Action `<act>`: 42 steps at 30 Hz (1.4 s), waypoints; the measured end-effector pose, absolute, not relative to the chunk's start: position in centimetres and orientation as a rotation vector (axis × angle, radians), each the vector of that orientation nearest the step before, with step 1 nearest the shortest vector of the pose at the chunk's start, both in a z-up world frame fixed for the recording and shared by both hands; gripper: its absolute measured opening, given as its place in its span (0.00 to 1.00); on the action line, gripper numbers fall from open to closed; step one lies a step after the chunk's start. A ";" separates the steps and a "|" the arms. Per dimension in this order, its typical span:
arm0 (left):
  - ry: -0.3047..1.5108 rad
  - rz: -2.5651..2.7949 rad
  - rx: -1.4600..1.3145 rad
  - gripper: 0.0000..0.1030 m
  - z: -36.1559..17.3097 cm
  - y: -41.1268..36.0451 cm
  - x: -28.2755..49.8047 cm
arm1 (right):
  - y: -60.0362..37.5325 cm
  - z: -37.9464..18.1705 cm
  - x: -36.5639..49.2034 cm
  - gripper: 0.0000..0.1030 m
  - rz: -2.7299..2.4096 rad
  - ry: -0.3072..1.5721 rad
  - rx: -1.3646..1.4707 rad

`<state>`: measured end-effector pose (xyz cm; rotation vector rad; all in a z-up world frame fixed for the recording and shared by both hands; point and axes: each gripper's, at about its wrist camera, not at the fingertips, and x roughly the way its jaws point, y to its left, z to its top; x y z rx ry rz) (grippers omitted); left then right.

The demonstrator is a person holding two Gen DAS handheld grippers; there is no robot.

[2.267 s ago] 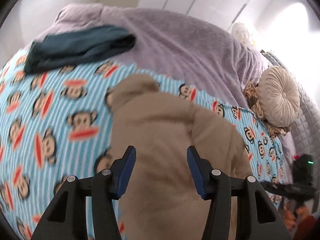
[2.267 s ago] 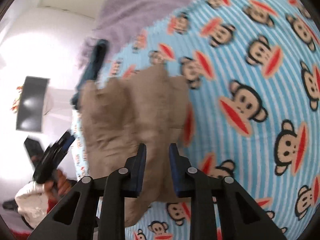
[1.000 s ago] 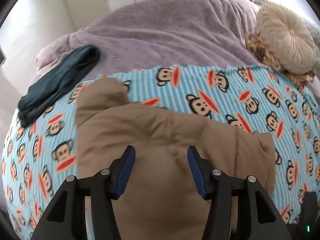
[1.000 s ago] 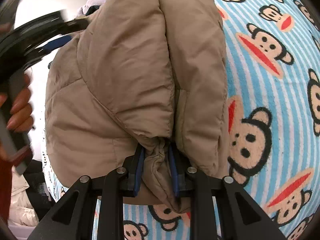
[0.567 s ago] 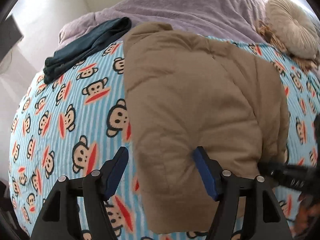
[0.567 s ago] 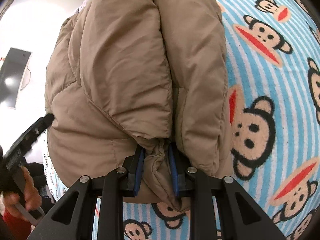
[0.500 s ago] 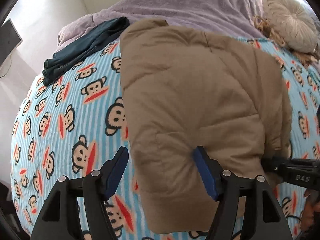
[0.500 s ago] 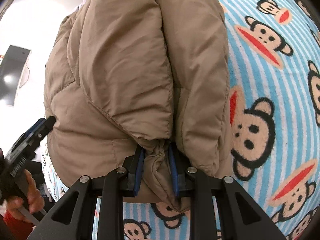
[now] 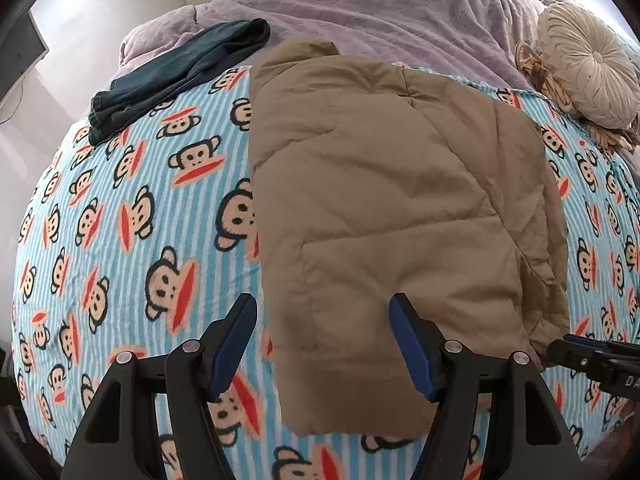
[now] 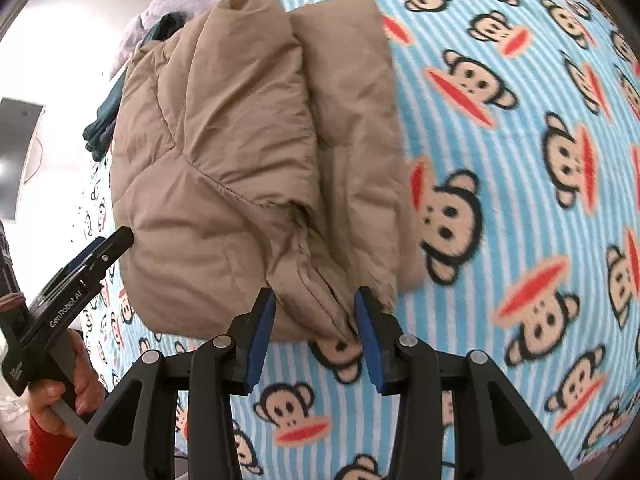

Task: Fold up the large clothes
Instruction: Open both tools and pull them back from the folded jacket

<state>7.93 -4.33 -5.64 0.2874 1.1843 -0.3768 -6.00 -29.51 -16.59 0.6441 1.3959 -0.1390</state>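
Note:
A tan puffer jacket (image 9: pixel 384 208) lies folded in a thick stack on the blue striped monkey-print blanket (image 9: pixel 120 216); it also shows in the right wrist view (image 10: pixel 240 160). My left gripper (image 9: pixel 324 344) is open, above the jacket's near edge, holding nothing. My right gripper (image 10: pixel 314 336) is open, its fingers apart on either side of the jacket's bunched corner (image 10: pixel 316 296), which rests loose between them. The right gripper shows at the lower right of the left wrist view (image 9: pixel 592 356); the left gripper shows at the left of the right wrist view (image 10: pixel 80 268).
A dark teal folded garment (image 9: pixel 180 76) lies at the blanket's far left. A purple blanket (image 9: pixel 380 12) covers the far bed. A round cream cushion (image 9: pixel 588 68) sits at the far right. A dark screen (image 10: pixel 18 152) hangs on the white wall.
My right gripper has opened and let go of the jacket's corner, and pulled back slightly. The folded jacket now rests on the blanket. My left gripper stays open.

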 end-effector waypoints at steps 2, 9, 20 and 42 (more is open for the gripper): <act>1.196 -0.376 0.282 0.68 -5.6 -4.2 7.5 | -29.7 -16.0 -6.4 0.43 -0.152 1.394 0.643; 1.204 -0.387 0.267 0.68 -4.8 -3.6 5.9 | -29.4 -14.5 -8.0 0.53 -0.170 1.381 0.632; 1.262 -0.386 0.239 0.68 -3.9 -1.9 3.9 | -28.4 -14.2 -9.8 0.54 -0.181 1.413 0.630; 1.247 -0.382 0.216 0.68 2.3 0.3 0.1 | -25.8 -8.4 -10.7 0.57 -0.165 1.363 0.508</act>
